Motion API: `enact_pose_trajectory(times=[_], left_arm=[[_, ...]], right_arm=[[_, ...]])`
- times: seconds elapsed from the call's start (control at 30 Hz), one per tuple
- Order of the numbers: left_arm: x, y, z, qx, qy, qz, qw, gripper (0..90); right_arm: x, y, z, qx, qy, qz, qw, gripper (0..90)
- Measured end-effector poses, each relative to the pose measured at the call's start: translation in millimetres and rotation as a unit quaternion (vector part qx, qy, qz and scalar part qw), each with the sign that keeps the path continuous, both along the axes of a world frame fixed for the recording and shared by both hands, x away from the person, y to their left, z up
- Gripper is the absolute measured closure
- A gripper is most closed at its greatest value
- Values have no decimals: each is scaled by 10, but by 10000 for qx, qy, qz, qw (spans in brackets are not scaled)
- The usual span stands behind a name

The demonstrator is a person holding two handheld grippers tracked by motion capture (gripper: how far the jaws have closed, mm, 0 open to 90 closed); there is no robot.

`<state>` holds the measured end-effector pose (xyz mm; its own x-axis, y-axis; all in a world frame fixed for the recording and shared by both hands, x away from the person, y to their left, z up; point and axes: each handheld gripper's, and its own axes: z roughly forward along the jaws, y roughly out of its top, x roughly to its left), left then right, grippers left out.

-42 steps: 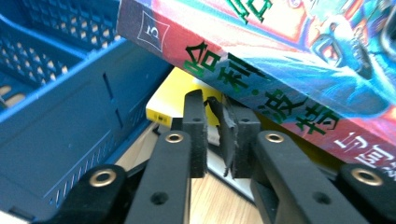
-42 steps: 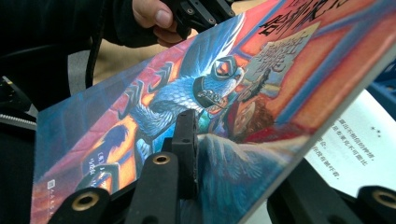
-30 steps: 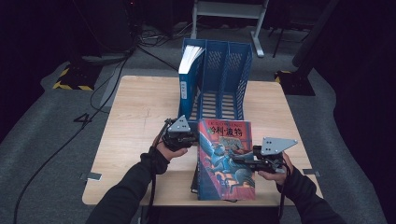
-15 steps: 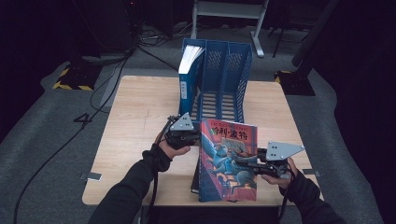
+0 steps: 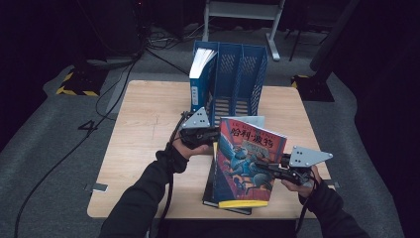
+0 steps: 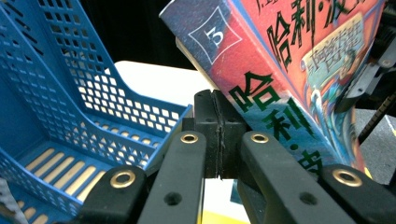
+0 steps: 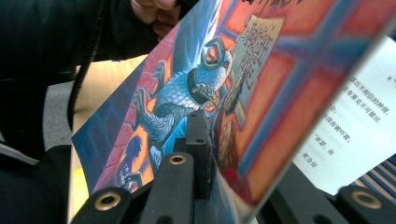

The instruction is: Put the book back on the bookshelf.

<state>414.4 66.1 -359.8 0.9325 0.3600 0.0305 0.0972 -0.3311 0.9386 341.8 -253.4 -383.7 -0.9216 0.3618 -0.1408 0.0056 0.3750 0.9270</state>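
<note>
Red-blue book: tilted up off the tabletop, in front of blue file rack.
Right claw: pinching the book's cover.
Left claw: pressed together, against the spine.

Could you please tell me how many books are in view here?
3: the blue book upright in the file rack, the colourful book held up, a dark book beneath it; others may be hidden.

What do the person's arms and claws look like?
Both arms wear dark sleeves. Each claw, left and right, is black, topped by a grey three-cornered plate and trailing a black cable. The black jaws have brass-coloured rivets.
</note>
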Motion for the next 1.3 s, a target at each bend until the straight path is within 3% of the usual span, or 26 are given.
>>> enact_pose_trajectory(times=[0.2, 0.4, 0.57, 0.7, 1.13, 1.3], left_arm=[[15, -22, 97, -100, -82, -36, 9999, 899], [6, -15, 144, -59, -186, -7, 9998, 900], [-30, 39, 177, -236, -314, -98, 9992, 899], [-102, 34, 216, -197, -441, -66, 9988, 896], [-355, 130, 216, -270, -491, -25, 9984, 787], [-440, 115, 276, -262, -585, -227, 9977, 805]], right_arm=[[42, 13, 7, 8, -165, -115, 9998, 830], [76, 38, 13, -25, -291, -223, 9993, 836], [78, 86, 9, 24, -549, -348, 9979, 855], [56, 107, 9, 10, -700, -427, 9966, 856], [-199, 70, -1, 86, -1066, -162, 9941, 862], [-279, 77, -10, 122, -1138, -57, 9934, 864]])
